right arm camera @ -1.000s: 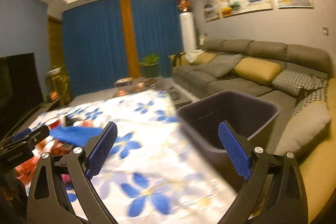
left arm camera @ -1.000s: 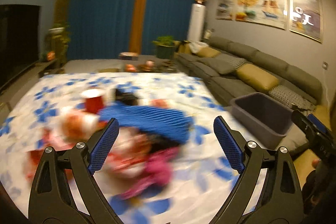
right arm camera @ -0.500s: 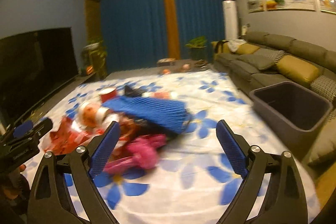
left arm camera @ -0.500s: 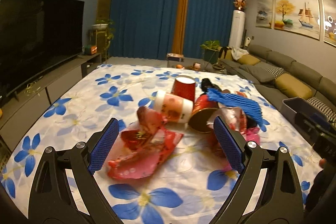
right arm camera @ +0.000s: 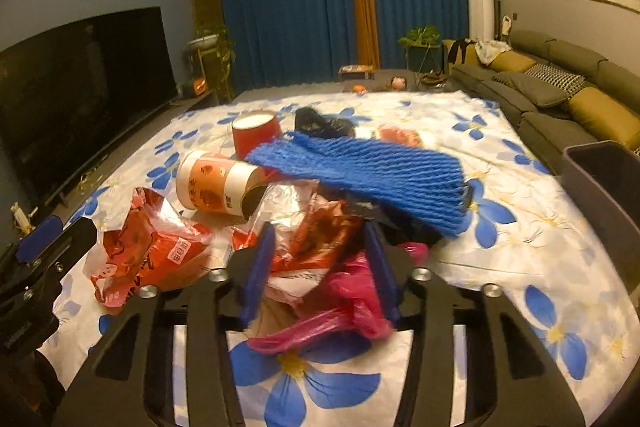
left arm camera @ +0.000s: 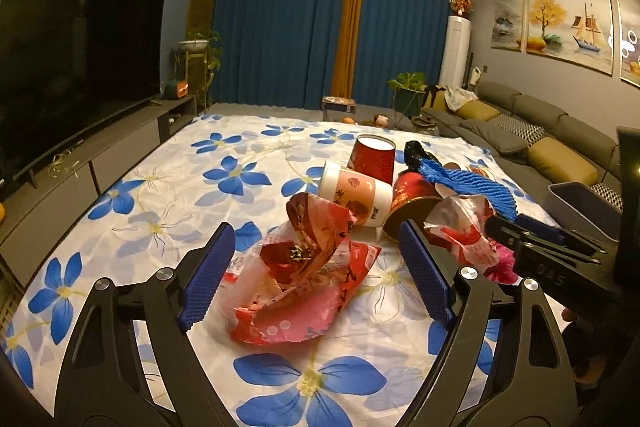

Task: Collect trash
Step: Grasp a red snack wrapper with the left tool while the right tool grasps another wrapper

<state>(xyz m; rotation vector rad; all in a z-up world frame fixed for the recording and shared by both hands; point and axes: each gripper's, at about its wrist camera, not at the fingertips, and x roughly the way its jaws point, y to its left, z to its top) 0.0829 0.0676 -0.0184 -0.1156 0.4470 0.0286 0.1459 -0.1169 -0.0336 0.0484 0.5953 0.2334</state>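
A heap of trash lies on the floral tablecloth [left arm camera: 208,195]. A crumpled red plastic bag [left arm camera: 304,275] sits between the open fingers of my left gripper [left arm camera: 316,275]. Behind it lie a white and red paper cup [left arm camera: 356,197], a red cup [left arm camera: 374,157] and blue foam netting [left arm camera: 468,183]. My right gripper [right arm camera: 320,263] is closed around a pink and red plastic bag [right arm camera: 320,291] at the near side of the heap. The blue netting [right arm camera: 360,171] and the paper cup [right arm camera: 216,187] lie just beyond it.
A dark grey bin [right arm camera: 604,195] stands at the table's right edge, also in the left wrist view [left arm camera: 580,203]. A grey sofa [right arm camera: 560,95] runs along the right wall. A large TV [left arm camera: 76,75] on a low cabinet stands on the left.
Both grippers have swung left from the bin toward the trash heap and moved closer. My right gripper has closed from wide open onto the pink and red bag.
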